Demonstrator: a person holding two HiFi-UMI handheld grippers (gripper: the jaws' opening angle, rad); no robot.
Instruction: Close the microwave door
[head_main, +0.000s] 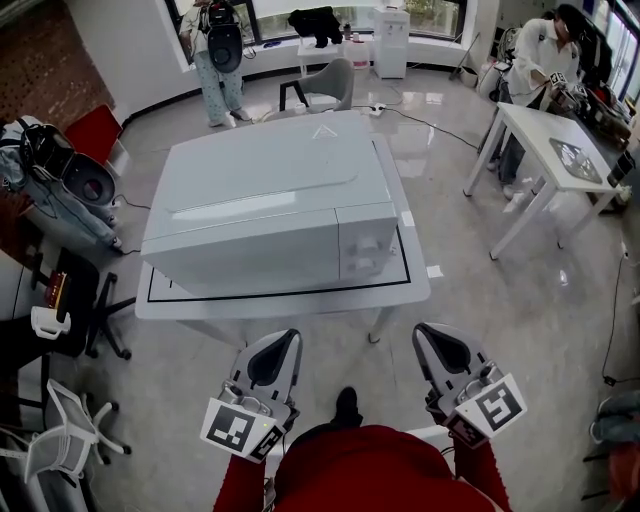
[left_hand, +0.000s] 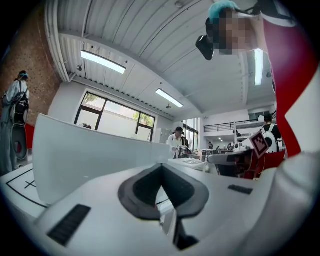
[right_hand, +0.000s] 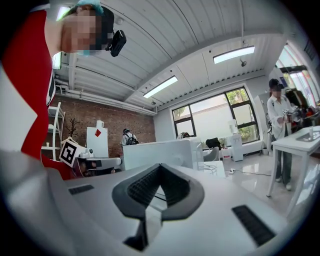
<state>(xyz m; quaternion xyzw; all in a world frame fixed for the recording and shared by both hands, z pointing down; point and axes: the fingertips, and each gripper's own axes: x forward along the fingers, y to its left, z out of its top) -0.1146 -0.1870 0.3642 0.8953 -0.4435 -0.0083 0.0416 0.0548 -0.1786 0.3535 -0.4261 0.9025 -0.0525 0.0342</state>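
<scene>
The white microwave (head_main: 270, 205) stands on a white table (head_main: 285, 300), inside a black outline drawn on the tabletop. Its door (head_main: 245, 250) lies flush with the front, and the control panel (head_main: 368, 250) is to the door's right. Both grippers hang in front of the table, short of its near edge and apart from the microwave. My left gripper (head_main: 286, 340) is shut with nothing in it, and so is my right gripper (head_main: 430, 336). The left gripper view shows the microwave (left_hand: 85, 155) beyond the shut left gripper (left_hand: 162, 172). In the right gripper view the microwave (right_hand: 157, 152) sits past the shut right gripper (right_hand: 160, 172).
A second white table (head_main: 540, 130) stands at the right with a person (head_main: 545, 60) at it. Another person (head_main: 215, 55) and a grey chair (head_main: 325, 85) are behind the microwave table. Left of it are a red chair (head_main: 95, 130), gear (head_main: 60, 175) and a white office chair (head_main: 60, 440).
</scene>
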